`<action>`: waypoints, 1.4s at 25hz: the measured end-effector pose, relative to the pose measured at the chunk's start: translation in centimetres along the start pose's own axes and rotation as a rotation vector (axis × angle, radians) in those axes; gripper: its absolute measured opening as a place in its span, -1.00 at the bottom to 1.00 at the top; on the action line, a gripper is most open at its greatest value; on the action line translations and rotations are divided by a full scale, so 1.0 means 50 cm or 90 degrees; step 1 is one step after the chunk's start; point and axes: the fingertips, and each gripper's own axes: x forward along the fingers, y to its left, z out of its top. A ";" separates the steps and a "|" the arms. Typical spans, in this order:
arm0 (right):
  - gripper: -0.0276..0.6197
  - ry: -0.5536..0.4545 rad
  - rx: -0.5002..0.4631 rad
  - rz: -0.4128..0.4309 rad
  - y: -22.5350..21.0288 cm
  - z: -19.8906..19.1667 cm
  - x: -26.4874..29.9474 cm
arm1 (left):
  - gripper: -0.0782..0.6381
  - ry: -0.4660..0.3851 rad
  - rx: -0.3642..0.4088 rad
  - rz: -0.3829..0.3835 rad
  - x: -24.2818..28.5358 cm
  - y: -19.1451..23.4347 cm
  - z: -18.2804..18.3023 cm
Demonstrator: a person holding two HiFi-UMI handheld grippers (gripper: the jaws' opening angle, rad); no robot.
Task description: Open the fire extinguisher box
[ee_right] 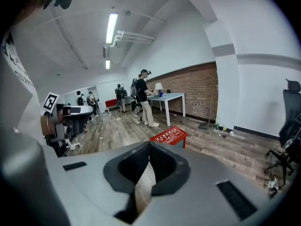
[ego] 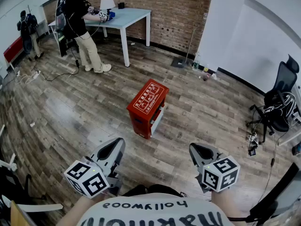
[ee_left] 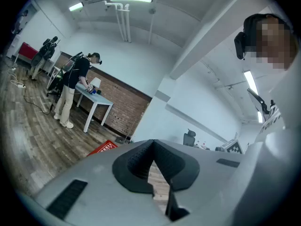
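Note:
A red fire extinguisher box point(ego: 148, 108) stands on the wooden floor a few steps ahead, its lid with white print on top and its front door shut. It also shows small in the left gripper view as the box point(ee_left: 103, 148) and beyond the jaws in the right gripper view as the box point(ee_right: 169, 136). My left gripper point(ego: 113, 147) and right gripper point(ego: 200, 150) are held near my body, well short of the box. Both have jaws together at the tips with nothing between them.
A person works at a white table point(ego: 127, 17) by the brick wall at the back. Another person point(ego: 27, 32) stands at the far left. A black office chair point(ego: 277, 102) sits at the right, cables lie on the floor. Bottles point(ego: 200, 69) stand by the wall.

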 end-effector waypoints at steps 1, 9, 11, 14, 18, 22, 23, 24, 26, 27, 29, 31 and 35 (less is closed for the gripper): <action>-0.88 0.000 0.000 0.000 0.004 -0.002 -0.002 | -0.76 0.000 0.001 -0.001 -0.004 -0.001 -0.001; -0.88 0.004 0.006 0.002 0.025 -0.010 -0.006 | -0.76 -0.004 0.001 0.002 -0.031 0.004 0.001; -0.88 0.004 0.008 0.004 0.033 -0.011 -0.007 | -0.76 -0.004 0.000 0.003 -0.039 0.006 0.002; -0.88 -0.015 0.015 0.020 0.053 -0.003 -0.006 | -0.76 -0.003 -0.003 0.001 -0.049 0.010 -0.001; -0.88 -0.039 0.005 0.037 0.072 0.012 -0.007 | -0.76 -0.005 -0.004 -0.001 -0.055 0.015 -0.002; -0.88 -0.052 0.013 0.034 0.078 0.025 -0.007 | -0.76 -0.007 -0.001 0.003 -0.064 0.027 0.005; -0.88 -0.055 0.025 0.039 0.081 0.027 -0.006 | -0.76 -0.005 0.002 0.011 -0.068 0.034 0.005; -0.88 -0.060 0.040 0.047 0.086 0.029 -0.005 | -0.76 -0.003 0.006 0.021 -0.073 0.043 0.003; -0.88 -0.075 0.069 0.061 0.098 0.035 -0.001 | -0.76 0.003 0.019 0.040 -0.084 0.061 -0.001; -0.88 -0.081 0.075 0.065 0.104 0.037 0.003 | -0.76 0.008 0.031 0.047 -0.089 0.069 -0.003; -0.88 -0.078 0.067 0.059 0.117 0.036 0.013 | -0.76 0.024 0.065 0.048 -0.096 0.077 -0.009; -0.88 -0.063 0.043 0.045 0.129 0.025 0.024 | -0.76 0.024 0.101 0.024 -0.101 0.070 -0.010; -0.88 -0.016 0.016 0.040 0.142 0.000 0.052 | -0.76 -0.024 0.112 -0.031 -0.100 0.055 0.003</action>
